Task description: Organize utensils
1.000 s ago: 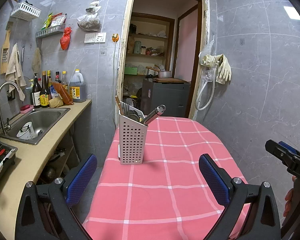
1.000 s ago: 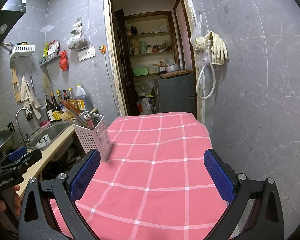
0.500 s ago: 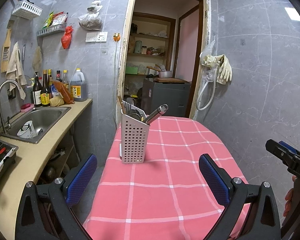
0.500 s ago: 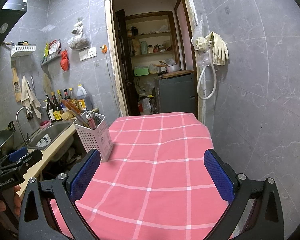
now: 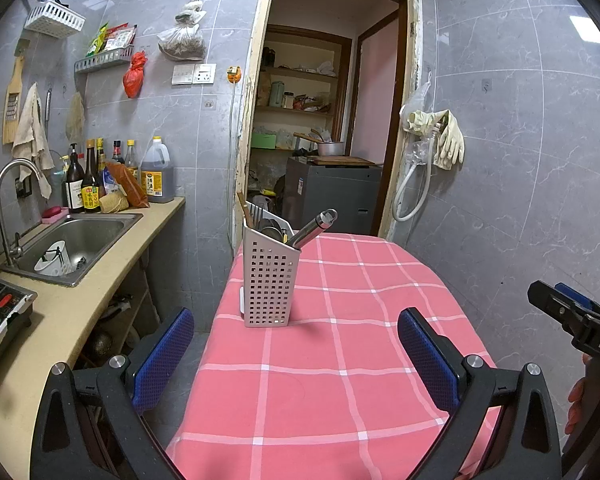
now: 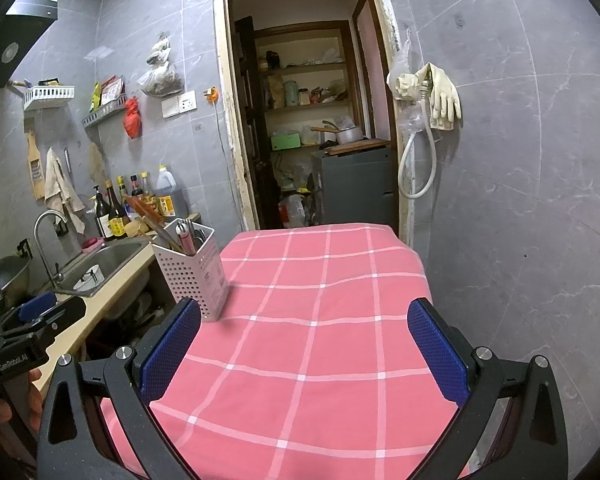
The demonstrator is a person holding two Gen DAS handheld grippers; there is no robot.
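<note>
A white perforated utensil holder [image 5: 269,280] stands near the left edge of the pink checked table [image 5: 340,360]. It holds several utensils: a steel handle [image 5: 314,229] leaning right, a fork, a ladle and a wooden stick. It also shows in the right wrist view [image 6: 192,272]. My left gripper [image 5: 296,356] is open and empty, above the table short of the holder. My right gripper [image 6: 304,348] is open and empty, over the table to the right of the holder.
A counter [image 5: 60,320] with a steel sink [image 5: 76,248], a faucet, bottles [image 5: 88,184] and an induction cooker [image 5: 0,312] runs along the left. Behind the table is an open doorway [image 5: 320,140] to a pantry. A grey tiled wall with rubber gloves [image 5: 444,140] stands at right.
The left wrist view has shifted slightly, so the holder now sits a little nearer its middle. Both grippers stay open and empty.
</note>
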